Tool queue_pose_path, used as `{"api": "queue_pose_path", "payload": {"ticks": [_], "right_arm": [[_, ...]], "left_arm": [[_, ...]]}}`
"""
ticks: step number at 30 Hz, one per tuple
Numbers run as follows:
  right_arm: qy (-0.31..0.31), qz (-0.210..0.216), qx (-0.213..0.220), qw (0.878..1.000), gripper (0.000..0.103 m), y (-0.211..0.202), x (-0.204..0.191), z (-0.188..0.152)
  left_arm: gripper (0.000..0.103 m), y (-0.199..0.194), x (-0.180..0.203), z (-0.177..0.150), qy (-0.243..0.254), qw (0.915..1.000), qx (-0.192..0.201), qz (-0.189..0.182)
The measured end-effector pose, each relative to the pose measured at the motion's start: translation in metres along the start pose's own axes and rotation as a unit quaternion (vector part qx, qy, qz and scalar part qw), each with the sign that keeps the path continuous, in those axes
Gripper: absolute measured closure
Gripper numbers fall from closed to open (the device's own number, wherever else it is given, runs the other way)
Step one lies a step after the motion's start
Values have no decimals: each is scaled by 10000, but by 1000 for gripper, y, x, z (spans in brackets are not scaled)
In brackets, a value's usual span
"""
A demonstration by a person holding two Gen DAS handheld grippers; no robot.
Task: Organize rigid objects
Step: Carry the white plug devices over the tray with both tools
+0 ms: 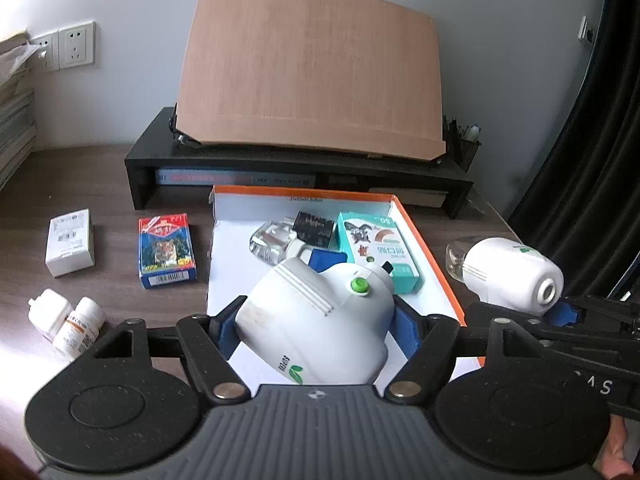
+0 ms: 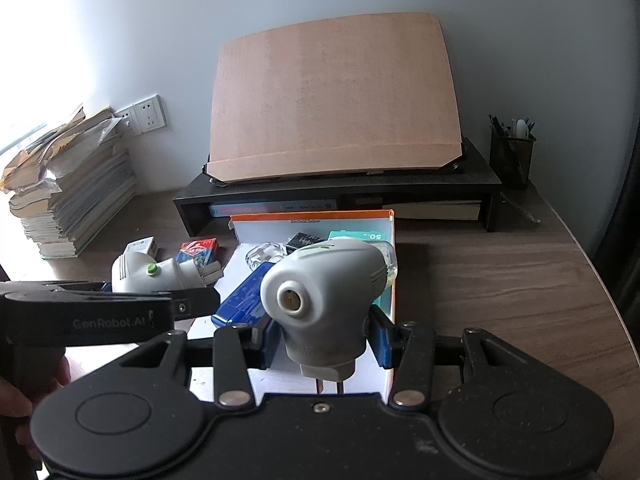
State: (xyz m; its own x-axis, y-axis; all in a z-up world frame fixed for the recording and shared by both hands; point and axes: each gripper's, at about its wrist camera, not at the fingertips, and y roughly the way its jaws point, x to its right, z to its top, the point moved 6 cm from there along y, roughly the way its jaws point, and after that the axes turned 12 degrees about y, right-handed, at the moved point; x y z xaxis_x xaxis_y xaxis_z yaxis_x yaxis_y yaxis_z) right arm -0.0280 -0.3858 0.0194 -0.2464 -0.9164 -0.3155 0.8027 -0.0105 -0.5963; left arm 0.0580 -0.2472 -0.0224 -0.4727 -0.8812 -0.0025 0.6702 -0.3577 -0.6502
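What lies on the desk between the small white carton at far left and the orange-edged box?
In the left wrist view, only the playing-card pack lies between the white carton and the orange-edged box, with bare desk on either side of it.

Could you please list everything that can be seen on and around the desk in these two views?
plug-in vaporizer: two, white, one in each claw; second
tray box: one, orange-rimmed, white inside, desk centre
teal carton: one, inside box
clear bottle: one, inside box
black adapter: one, inside box
card pack: one, red-blue, left of box
white carton: one, far left
pill bottles: two, white, front left
wooden board: one, on black riser
pen cup: one, black, right
book stack: left, by wall
left claw: shut on vaporizer
right claw: shut on vaporizer
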Motion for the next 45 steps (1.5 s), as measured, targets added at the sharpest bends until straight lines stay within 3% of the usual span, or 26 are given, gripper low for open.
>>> {"api": "queue_pose_path", "payload": {"ticks": [45], "right_arm": [[-40, 81, -207, 9997, 48, 14, -8, -12]], "left_arm": [[29, -3, -6, -12, -86, 9999, -104, 78]]}}
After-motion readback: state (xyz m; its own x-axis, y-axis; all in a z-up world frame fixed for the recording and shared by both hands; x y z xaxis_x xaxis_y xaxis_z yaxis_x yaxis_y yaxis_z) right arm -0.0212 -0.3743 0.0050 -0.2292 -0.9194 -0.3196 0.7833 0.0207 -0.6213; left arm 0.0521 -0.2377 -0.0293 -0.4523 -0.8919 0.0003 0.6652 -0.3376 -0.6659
